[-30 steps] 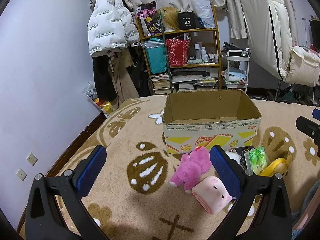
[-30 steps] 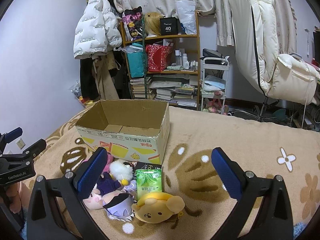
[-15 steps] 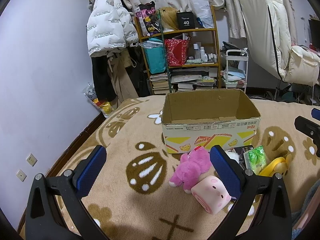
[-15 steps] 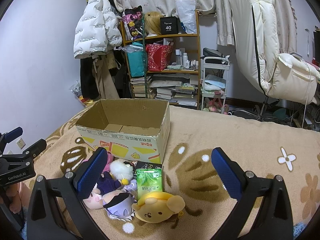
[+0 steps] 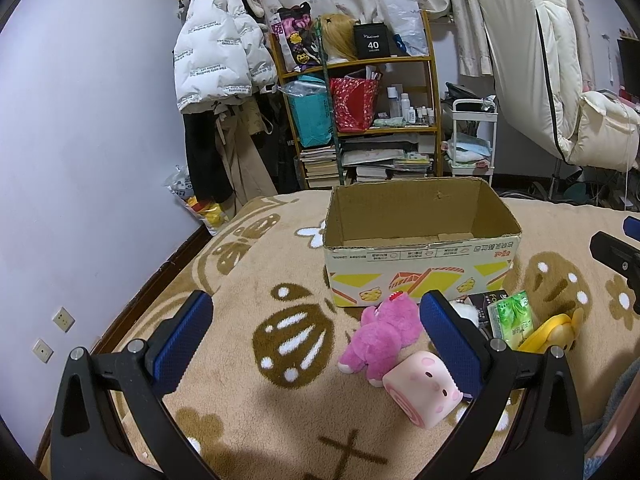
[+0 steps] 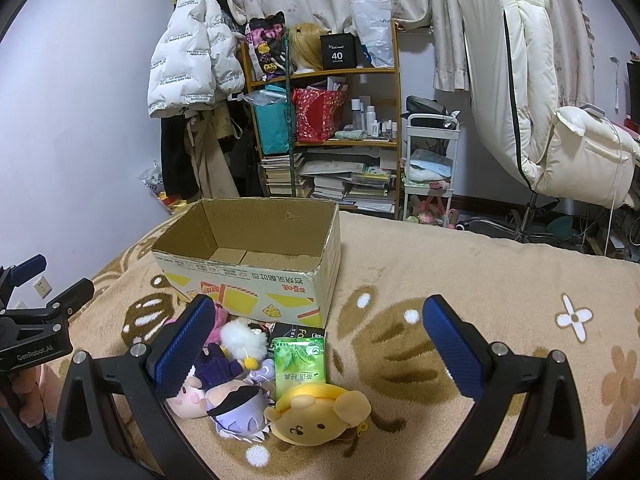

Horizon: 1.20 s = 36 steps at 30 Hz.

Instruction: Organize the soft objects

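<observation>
An open, empty cardboard box (image 5: 420,248) (image 6: 256,276) sits on a tan patterned blanket (image 5: 256,280). In front of it lie soft toys: a pink plush (image 5: 384,330), a pink cube plush (image 5: 424,390), a yellow bear (image 6: 320,416) (image 5: 552,330), a purple-hat doll (image 6: 236,404), a white fluffy toy (image 6: 242,338). My left gripper (image 5: 316,340) is open and empty, above the blanket left of the pink plush. My right gripper (image 6: 320,344) is open and empty, above the green packet (image 6: 300,362).
A black packet (image 6: 298,332) lies under the green one. A cluttered shelf (image 5: 360,112), hanging coats (image 5: 220,60), a white cart (image 6: 432,168) and a cream chair (image 6: 560,120) stand behind the bed. A purple wall (image 5: 80,160) is on the left.
</observation>
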Available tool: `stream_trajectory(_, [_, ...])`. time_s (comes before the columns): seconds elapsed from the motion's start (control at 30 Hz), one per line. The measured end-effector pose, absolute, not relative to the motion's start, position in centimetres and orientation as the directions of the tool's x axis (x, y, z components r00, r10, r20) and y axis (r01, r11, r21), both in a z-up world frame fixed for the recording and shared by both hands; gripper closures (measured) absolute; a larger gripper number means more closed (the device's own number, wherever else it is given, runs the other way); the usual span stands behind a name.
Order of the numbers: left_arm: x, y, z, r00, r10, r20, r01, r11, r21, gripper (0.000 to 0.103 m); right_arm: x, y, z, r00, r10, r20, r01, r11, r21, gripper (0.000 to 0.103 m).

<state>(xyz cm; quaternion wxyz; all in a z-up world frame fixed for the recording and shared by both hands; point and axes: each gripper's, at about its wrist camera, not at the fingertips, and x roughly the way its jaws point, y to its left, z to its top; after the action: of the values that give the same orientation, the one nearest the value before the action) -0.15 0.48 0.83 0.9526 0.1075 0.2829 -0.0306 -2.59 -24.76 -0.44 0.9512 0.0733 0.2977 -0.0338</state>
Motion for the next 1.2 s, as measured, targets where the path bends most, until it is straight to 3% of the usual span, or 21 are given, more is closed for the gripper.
stream_trajectory(0.77, [-0.2,0.2,0.1,0.834,-0.002,-0.551,0.129,0.973,0.192,0.001,-2.1,-23.4,-1.0,0.817,-0.023,-0.577,0.111,0.987,0.119,0.0])
stream_trajectory(1.2, [1.0,-1.0,-1.4,0.763,-0.041,-0.644,0.198,0.965,0.173,0.001,-1.8,-23.8,-2.4,0.768,-0.035,-0.64,0.148,0.981,0.124,0.0])
